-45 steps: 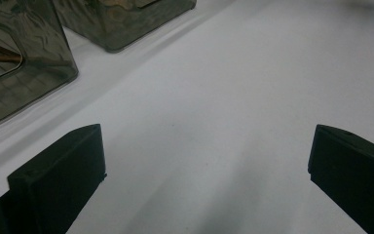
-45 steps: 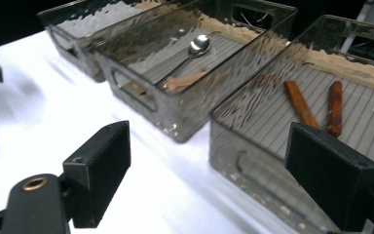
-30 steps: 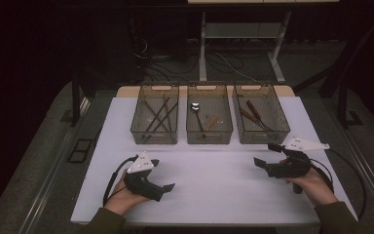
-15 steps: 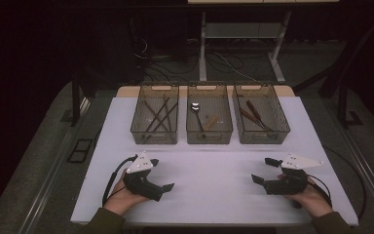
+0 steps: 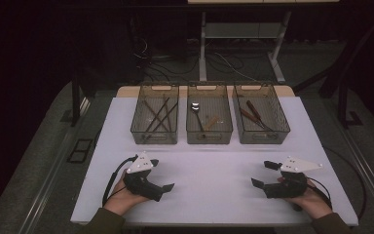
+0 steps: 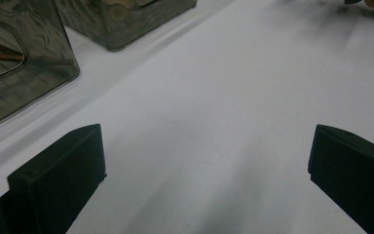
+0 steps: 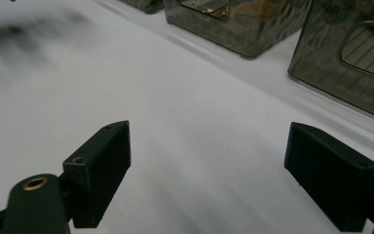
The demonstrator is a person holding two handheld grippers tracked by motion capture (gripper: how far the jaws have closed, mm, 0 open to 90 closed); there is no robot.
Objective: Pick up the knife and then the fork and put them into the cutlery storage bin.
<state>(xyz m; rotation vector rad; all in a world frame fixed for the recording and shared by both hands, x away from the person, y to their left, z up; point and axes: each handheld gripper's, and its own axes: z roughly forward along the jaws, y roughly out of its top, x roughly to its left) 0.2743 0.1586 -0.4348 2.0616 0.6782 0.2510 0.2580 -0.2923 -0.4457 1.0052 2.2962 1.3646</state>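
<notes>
Three smoky clear bins stand in a row at the far side of the white table top (image 5: 209, 170). The left bin (image 5: 154, 122) holds several brown sticks, the middle bin (image 5: 209, 120) a spoon and a wooden piece, the right bin (image 5: 260, 120) dark-handled utensils. My left gripper (image 5: 159, 175) rests low at the near left, open, pointing toward the table's middle, nothing between its jaws (image 6: 204, 165). My right gripper (image 5: 265, 174) sits at the near right, open and empty (image 7: 207, 170), pointing left.
A wide bare stretch of white surface lies between the two grippers and the bins. Beyond the table are a dark floor, cables and a desk frame (image 5: 243, 44). Grey floor borders both sides of the table.
My right gripper has come down and nearer the table's front edge, settling low on the surface. The left gripper has stayed put.
</notes>
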